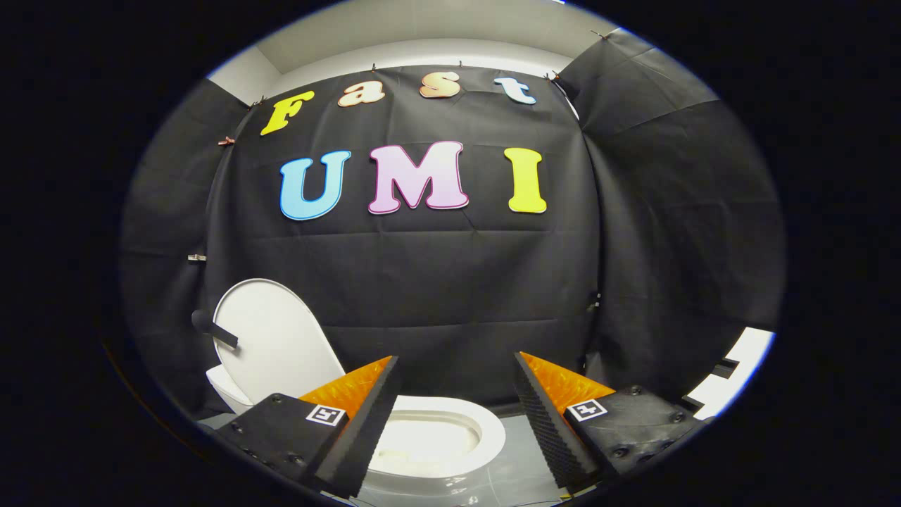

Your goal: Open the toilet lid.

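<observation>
Gripper [456, 366]: held up and level, pointing forward along its 2 fingers; nothing between them
Jaws: spread wide apart, a broad gap from one inner face to the other
Left finger [366, 415]: slants inward toward its tip; ridged inner pad faces the gap; touching nothing
Right finger [545, 415]: mirrors the left, slanting inward; ridged pad faces the gap; touching nothing
Finger mounts: 1 square marker tag on each

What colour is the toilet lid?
White. The raised lid shows best in the gripper view, beyond the open tool.
</observation>
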A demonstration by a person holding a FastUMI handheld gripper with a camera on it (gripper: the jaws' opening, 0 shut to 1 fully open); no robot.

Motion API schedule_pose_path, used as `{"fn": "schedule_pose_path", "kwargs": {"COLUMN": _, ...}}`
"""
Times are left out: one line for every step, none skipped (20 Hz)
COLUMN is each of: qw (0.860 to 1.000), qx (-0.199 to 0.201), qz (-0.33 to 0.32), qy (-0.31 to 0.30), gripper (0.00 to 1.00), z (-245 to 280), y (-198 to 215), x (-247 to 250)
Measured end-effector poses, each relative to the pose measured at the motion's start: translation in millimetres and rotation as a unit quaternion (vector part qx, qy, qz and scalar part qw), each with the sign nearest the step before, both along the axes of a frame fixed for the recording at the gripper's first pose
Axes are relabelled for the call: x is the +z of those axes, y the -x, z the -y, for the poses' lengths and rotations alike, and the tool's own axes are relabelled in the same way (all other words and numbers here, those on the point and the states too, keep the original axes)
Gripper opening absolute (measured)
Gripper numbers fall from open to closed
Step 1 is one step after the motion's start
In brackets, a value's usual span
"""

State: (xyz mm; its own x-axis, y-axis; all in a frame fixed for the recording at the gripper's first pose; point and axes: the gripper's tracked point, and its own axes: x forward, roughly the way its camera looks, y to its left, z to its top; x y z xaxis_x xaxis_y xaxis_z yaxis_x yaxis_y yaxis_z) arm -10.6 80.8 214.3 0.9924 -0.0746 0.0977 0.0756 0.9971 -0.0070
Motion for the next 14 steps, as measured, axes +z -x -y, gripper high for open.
{"fn": "schedule_pose_path", "kwargs": {"qw": 1.000, "qx": 0.003, "qz": -0.002, "qy": 0.000, "gripper": 0.98, "z": -1.7, "y": -1.1, "x": -2.6}}
{"fn": "schedule_pose_path", "kwargs": {"qw": 1.000, "qx": 0.006, "qz": -0.009, "qy": -0.002, "gripper": 0.98, "z": -3.9, "y": -3.7, "x": -9.1}}
{"fn": "schedule_pose_path", "kwargs": {"qw": 1.000, "qx": 0.007, "qz": -0.016, "qy": -0.002, "gripper": 0.98, "z": -5.9, "y": -5.4, "x": -13.9}}
{"fn": "schedule_pose_path", "kwargs": {"qw": 1.000, "qx": 0.009, "qz": -0.019, "qy": -0.002, "gripper": 0.98, "z": -7.9, "y": -5.9, "x": -16.3}}
{"fn": "schedule_pose_path", "kwargs": {"qw": 1.000, "qx": 0.010, "qz": -0.019, "qy": -0.002, "gripper": 0.98, "z": -8.6, "y": -5.8, "x": -16.2}}
{"fn": "schedule_pose_path", "kwargs": {"qw": 1.000, "qx": 0.012, "qz": -0.018, "qy": -0.001, "gripper": 0.98, "z": -11.6, "y": -6.3, "x": -15.7}}
{"fn": "schedule_pose_path", "kwargs": {"qw": 1.000, "qx": 0.013, "qz": -0.017, "qy": 0.003, "gripper": 0.98, "z": -13.5, "y": -5.5, "x": -15.1}}
{"fn": "schedule_pose_path", "kwargs": {"qw": 1.000, "qx": 0.013, "qz": -0.017, "qy": 0.007, "gripper": 0.98, "z": -15.1, "y": -6.0, "x": -15.2}}
{"fn": "schedule_pose_path", "kwargs": {"qw": 1.000, "qx": 0.015, "qz": -0.016, "qy": 0.008, "gripper": 0.98, "z": -17.2, "y": -5.8, "x": -14.1}}
{"fn": "schedule_pose_path", "kwargs": {"qw": 1.000, "qx": 0.016, "qz": -0.015, "qy": 0.007, "gripper": 0.98, "z": -18.4, "y": -4.9, "x": -12.9}}
{"fn": "schedule_pose_path", "kwargs": {"qw": 1.000, "qx": 0.017, "qz": -0.015, "qy": 0.005, "gripper": 0.98, "z": -18.2, "y": -4.3, "x": -13.1}}
{"fn": "schedule_pose_path", "kwargs": {"qw": 1.000, "qx": 0.018, "qz": -0.015, "qy": 0.004, "gripper": 0.98, "z": -18.2, "y": -4.2, "x": -12.7}}
{"fn": "schedule_pose_path", "kwargs": {"qw": 1.000, "qx": 0.018, "qz": -0.017, "qy": 0.004, "gripper": 0.98, "z": -19.9, "y": -5.5, "x": -13.6}}
{"fn": "schedule_pose_path", "kwargs": {"qw": 1.000, "qx": 0.019, "qz": -0.018, "qy": 0.004, "gripper": 0.98, "z": -20.2, "y": -6.1, "x": -14.7}}
